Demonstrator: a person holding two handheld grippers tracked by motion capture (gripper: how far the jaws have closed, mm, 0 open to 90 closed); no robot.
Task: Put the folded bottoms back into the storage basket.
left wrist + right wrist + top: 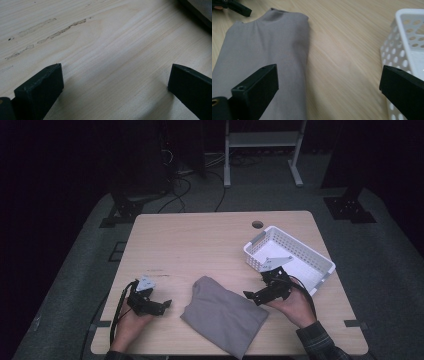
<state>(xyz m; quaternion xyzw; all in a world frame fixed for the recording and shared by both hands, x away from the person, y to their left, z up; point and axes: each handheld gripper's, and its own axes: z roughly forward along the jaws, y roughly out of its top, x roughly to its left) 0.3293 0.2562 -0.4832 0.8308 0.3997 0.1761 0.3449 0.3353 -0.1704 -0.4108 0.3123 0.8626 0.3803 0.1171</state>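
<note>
A folded grey cloth (225, 316) lies on the wooden table (200, 240) near its front edge, between the two hands. My left gripper (161, 301) rests to the left of it, open, with bare wood between its jaws (115, 77); the cloth's (203, 7) edge shows at the top right of the left gripper view. My right gripper (256, 288) sits at the cloth's right side, open (329, 80), one jaw over the cloth (267, 45) and the other by the white perforated basket (409, 40). Nothing is gripped. The left gripper (237, 7) shows beyond the cloth.
The white basket (290, 257) stands at the table's right, just behind my right hand. A round cable hole (257, 224) is at the back edge. Scuff marks (62, 28) streak the wood ahead of the left gripper. A white stand (262, 140) and cables lie on the dark floor behind.
</note>
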